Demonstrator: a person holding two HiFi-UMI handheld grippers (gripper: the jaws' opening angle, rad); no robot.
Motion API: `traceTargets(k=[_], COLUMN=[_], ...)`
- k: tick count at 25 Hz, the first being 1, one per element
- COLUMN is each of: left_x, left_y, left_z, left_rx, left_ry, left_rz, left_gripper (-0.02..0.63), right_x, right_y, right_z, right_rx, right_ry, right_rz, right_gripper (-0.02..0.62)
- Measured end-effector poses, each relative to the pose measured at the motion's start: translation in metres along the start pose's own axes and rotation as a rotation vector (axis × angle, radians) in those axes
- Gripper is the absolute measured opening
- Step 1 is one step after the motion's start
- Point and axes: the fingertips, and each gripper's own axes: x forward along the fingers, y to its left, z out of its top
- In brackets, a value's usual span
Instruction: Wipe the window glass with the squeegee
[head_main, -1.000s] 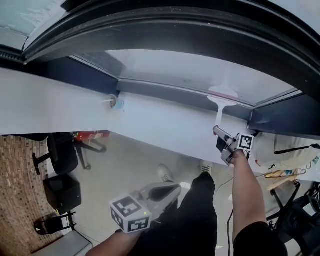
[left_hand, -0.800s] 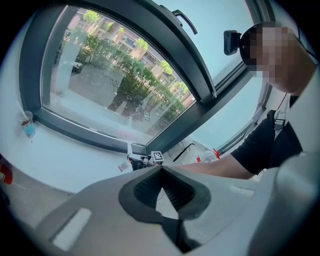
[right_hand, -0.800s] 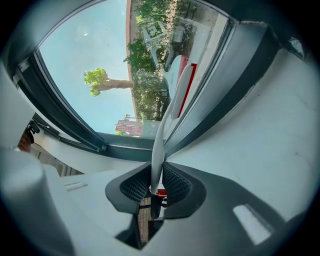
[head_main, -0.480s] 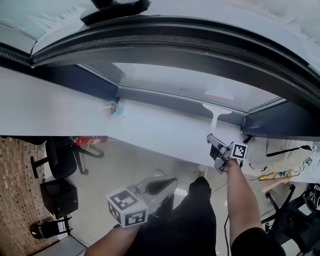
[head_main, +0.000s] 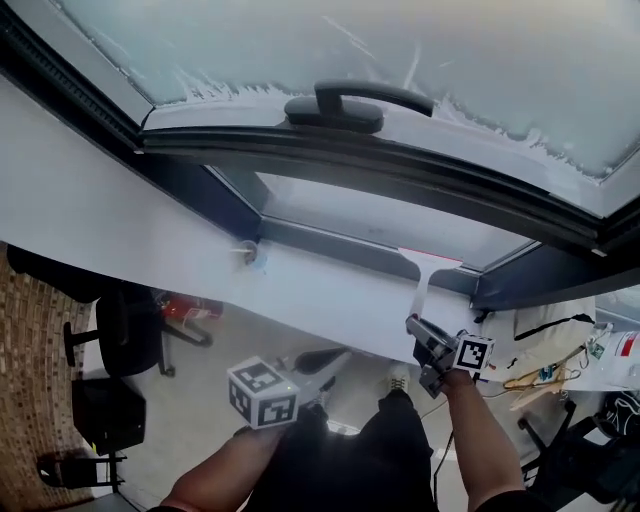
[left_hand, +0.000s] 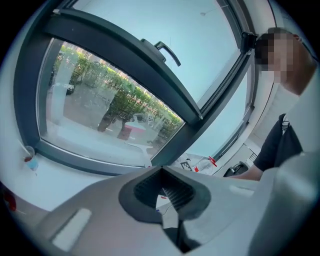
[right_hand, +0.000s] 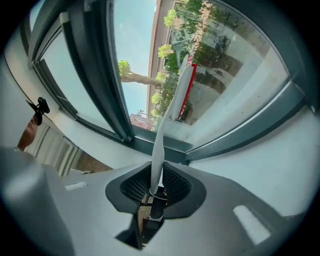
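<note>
Gripping the squeegee handle, the right gripper lays its blade on the glass at 12 o'clock to wipe; the left gripper idles, jaws closed, empty.

White sill running under the window glass, with one small round thing on it, blue at its edge (too small to tell what). Below, pale floor bearing a black office chair, a red object just beside it, and a black box nearer.
</note>
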Motion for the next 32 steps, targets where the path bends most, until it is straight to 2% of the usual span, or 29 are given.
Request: traceTargets(k=[3,8,17,21,25,29,32], left_x=[-0.027,-0.077,-0.184,-0.219,-0.239,-0.251,-0.257], left_y=[-0.001,-0.008,-0.035,-0.056,-0.071,-0.084,-0.094], left_z=[0.011,0.028,0.052,0.052,0.052,0.047,0.037], left_rx=[0.021,0.098,0.231,0.272,0.293,0.303,0.298], left_ry=[-0.015,-0.031,-0.103,-0.148,-0.169,-0.207,-0.232], left_rz=[-0.022,-0.071,-0.169,-0.232,-0.258,-0.263,-0.237], left_gripper=[0.0,0.0,0.0,0.0,0.0,0.0,0.0], right_x=[0.006,0.023,0.034,0.03,0.026,0.017,0.007], right_y=[0.053,0.145,0.295,0.341,0.375,0.402,0.411], right_z=[-0.011,-0.026,-0.071,-0.097,-0.113,-0.124,-0.136], right_rx=[-0.035,-0.083,-0.266,-0.34,-0.399,-0.465,-0.497], right_ry=[-0.022,-0.141,-0.323,-0.364,-0.367,-0.348,-0.319], right_rz=[0.002,-0.004,-0.041,-0.042,-0.043,-0.033,-0.036], right_gripper=[0.091,0.091,0.092,0.091,0.092,0.092,0.092])
